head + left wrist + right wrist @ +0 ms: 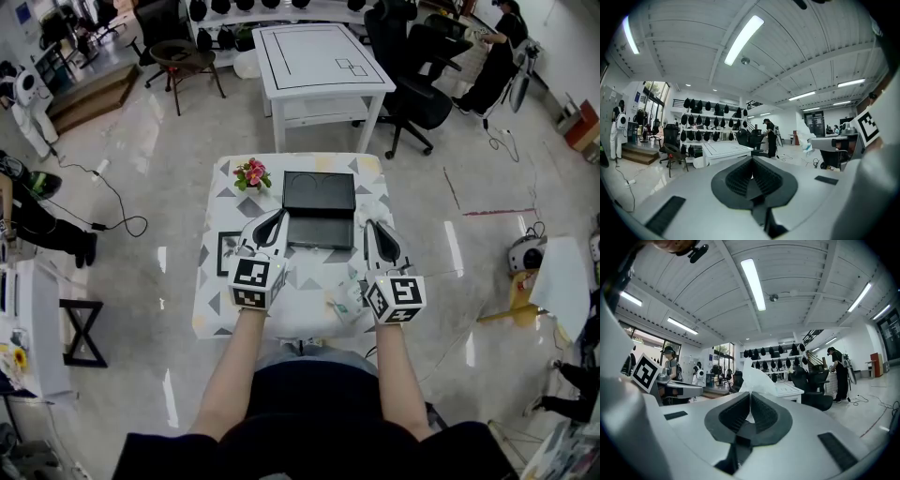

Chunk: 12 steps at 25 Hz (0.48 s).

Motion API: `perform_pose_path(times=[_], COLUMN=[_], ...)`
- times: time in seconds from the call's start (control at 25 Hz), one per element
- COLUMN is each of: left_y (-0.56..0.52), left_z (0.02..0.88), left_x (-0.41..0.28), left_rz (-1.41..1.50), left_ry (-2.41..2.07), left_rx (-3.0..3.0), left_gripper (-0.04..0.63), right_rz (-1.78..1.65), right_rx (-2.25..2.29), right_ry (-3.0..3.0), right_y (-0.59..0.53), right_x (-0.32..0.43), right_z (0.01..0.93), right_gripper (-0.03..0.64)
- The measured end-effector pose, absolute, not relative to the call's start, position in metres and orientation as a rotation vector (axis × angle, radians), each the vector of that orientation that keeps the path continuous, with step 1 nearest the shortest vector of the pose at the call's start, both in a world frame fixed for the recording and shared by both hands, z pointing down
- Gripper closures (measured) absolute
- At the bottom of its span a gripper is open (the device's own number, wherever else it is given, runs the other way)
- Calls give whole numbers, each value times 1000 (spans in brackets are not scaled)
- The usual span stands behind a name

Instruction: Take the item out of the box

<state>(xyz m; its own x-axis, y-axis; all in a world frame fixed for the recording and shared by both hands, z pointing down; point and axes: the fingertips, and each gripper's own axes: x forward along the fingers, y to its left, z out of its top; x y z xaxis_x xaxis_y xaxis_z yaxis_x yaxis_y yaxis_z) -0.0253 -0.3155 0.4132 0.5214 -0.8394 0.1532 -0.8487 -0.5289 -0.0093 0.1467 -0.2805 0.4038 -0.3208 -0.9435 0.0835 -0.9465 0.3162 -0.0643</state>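
Between left tongs (279,216), closed empty, and right tongs (371,226), pinching white bag (757,376), box (319,192)

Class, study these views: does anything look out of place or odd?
A crumpled white sheet pokes up from the shut right hand-held gripper, pinched between its pads. The black box sits square on the table.

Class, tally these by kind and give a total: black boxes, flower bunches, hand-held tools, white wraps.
box: 1
flower bunch: 1
tools: 2 (left tool, right tool)
white wrap: 1
Total: 5
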Motion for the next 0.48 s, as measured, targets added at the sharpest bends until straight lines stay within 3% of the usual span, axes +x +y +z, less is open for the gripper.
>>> perform_pose_path(times=[0.48], left_y=[-316], left_z=[415], left_x=[-30], left_rz=[214], left_ry=[-1498], left_rx=[2661], left_gripper=[575], right_rz=[163], right_rx=[1792], right_ry=[-2518], right_y=[-284], right_x=[142], right_z=[406], right_gripper=[606])
